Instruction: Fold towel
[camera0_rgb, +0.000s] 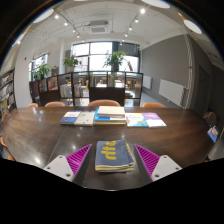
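The room is a long, bright office space, with a wide window (97, 55) at the far end and daylight coming through it. Round ceiling lights (192, 26) glow overhead, and leafy potted plants (114, 59) stand along the window side. A white radiator (171, 92) hangs on the wall to one side, and shelving (6, 92) lines the opposite wall.

Filling the middle of the room is a big dark wooden table (40, 128). Brown chairs (103, 102) are pushed in along its far edge. Across the far part of the tabletop lies a row of folded cloths and flat coloured items (112, 118), side by side, well beyond the fingers.

Nearer in, the towel (114, 155) rests on the table as a folded stack, grey with a yellow pattern on top. It sits between the two fingers of the gripper (114, 160), with dark table showing in a gap on either side.

The gripper is spread wide, holding nothing. Its magenta pads (79, 158) face inward towards the stack without touching it.
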